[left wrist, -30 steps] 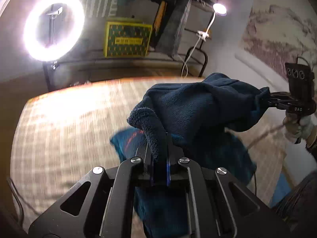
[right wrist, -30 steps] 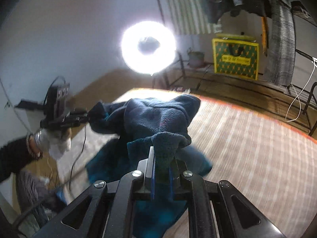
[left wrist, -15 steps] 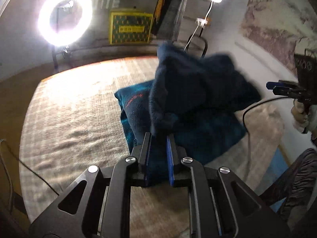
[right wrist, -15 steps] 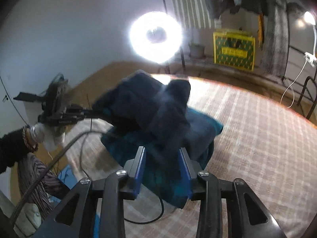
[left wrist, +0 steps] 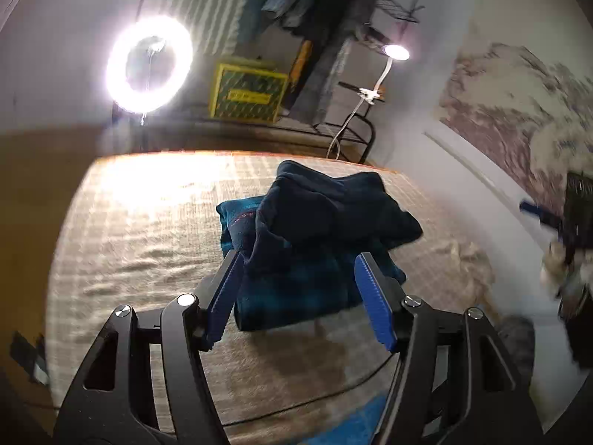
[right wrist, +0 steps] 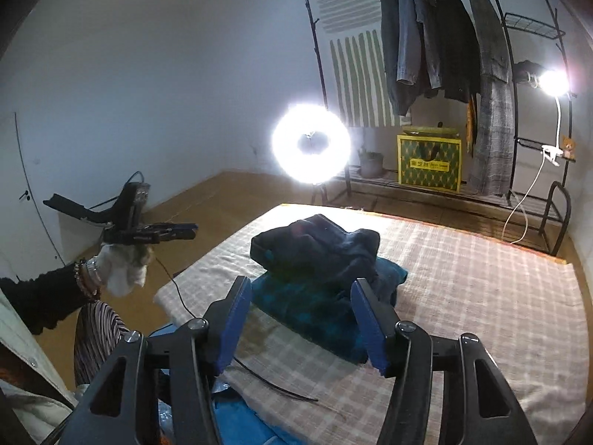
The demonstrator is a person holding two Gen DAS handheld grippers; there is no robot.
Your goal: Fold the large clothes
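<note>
Both grippers stand open and empty, their jaws having just been opening. From the left wrist view I see my left gripper point(left wrist: 296, 296) with its blue pads spread wide, nothing between them; beyond the tips the dark navy fleece garment point(left wrist: 333, 215) lies bunched on top of a teal folded garment point(left wrist: 296, 296) on the checked bed cover point(left wrist: 148, 241). A black cable point(left wrist: 315, 396) runs across the cover just in front of the gripper body. Far right, blurred, is my right gripper point(left wrist: 548, 218). Behind the bed glare a ring light point(left wrist: 149, 63) and a clip lamp point(left wrist: 396, 52), with a yellow-green box point(left wrist: 248, 92) between them on the rack shelf. From the right wrist view my right gripper point(right wrist: 300, 319) is likewise spread, clear of the cloth; the navy garment point(right wrist: 318, 248) sits on the teal one point(right wrist: 307, 304) near the middle of the cover point(right wrist: 481, 278). My left gripper point(right wrist: 174, 230) hangs well apart to the left, held in a white-gloved hand point(right wrist: 122, 267). A clothes rack point(right wrist: 444, 37) with hanging coats stands behind, and the cable point(right wrist: 274, 382) trails under my fingers.
</note>
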